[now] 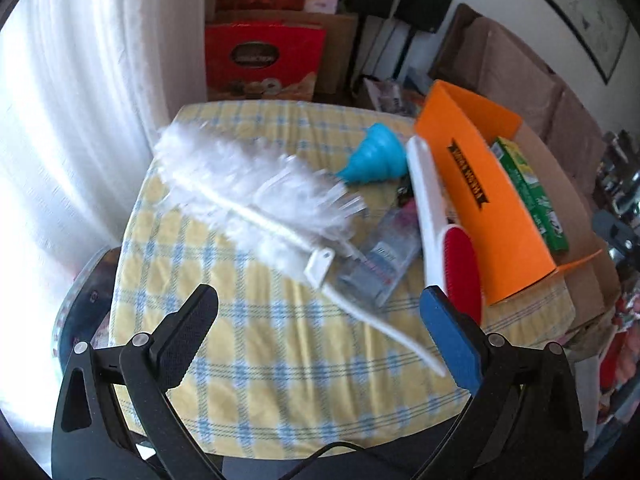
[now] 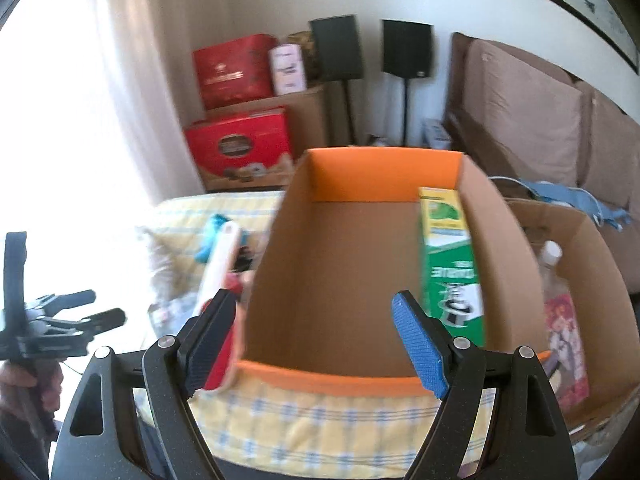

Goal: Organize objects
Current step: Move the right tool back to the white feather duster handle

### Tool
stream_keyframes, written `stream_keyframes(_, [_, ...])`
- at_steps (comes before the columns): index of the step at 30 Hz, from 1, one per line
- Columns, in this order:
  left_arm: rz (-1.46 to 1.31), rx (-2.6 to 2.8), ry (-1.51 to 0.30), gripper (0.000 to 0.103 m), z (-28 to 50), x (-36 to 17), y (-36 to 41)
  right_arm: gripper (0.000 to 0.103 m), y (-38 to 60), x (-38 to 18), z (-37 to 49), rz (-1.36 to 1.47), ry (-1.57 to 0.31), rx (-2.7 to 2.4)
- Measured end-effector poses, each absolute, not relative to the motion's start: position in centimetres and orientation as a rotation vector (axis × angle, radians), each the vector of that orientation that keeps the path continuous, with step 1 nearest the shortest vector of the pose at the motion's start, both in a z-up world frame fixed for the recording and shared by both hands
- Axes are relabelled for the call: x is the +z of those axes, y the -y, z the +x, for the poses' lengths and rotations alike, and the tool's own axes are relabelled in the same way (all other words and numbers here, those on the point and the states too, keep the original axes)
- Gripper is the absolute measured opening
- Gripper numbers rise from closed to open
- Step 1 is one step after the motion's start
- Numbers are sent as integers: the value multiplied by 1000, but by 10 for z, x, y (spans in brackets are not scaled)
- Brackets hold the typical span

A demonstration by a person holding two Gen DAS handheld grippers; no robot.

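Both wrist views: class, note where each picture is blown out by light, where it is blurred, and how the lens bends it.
Left wrist view: the curtain at left glares white; the feather duster is smeared; the table edges bow under the fisheye. Right wrist view: the left side washes out to white; the orange box and green carton look soft, and the corners go dark.
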State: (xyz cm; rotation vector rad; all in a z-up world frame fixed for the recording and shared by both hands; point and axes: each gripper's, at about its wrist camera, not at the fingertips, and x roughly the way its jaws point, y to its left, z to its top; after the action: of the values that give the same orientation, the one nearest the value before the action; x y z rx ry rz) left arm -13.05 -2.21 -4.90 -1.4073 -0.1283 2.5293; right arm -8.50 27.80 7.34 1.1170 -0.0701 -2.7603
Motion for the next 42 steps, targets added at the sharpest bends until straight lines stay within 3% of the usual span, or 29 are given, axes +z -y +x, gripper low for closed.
stream_keyframes(22, [-1501,2552,330,99,-140,-81,68,82,-185,35,-76,1142,-8,-2483])
stream_keyframes(27, [-1510,2513,371,93,-151,-89,64,65,-164,19,-73,1157,-41,-2398])
stream_keyframes(31, [-1539,2480,381,79,-159,-97,58,48,-151,4,-77,1189,-33,-2342])
stream_keyframes(36, [-1560,2462,364,72,-167,-104,52,45,-140,-15,-83,1227,-69,-2308])
stream_keyframes(42, [-1557,2435,374,72,-172,-106,48,41,-132,-32,-88,1267,-95,-2279])
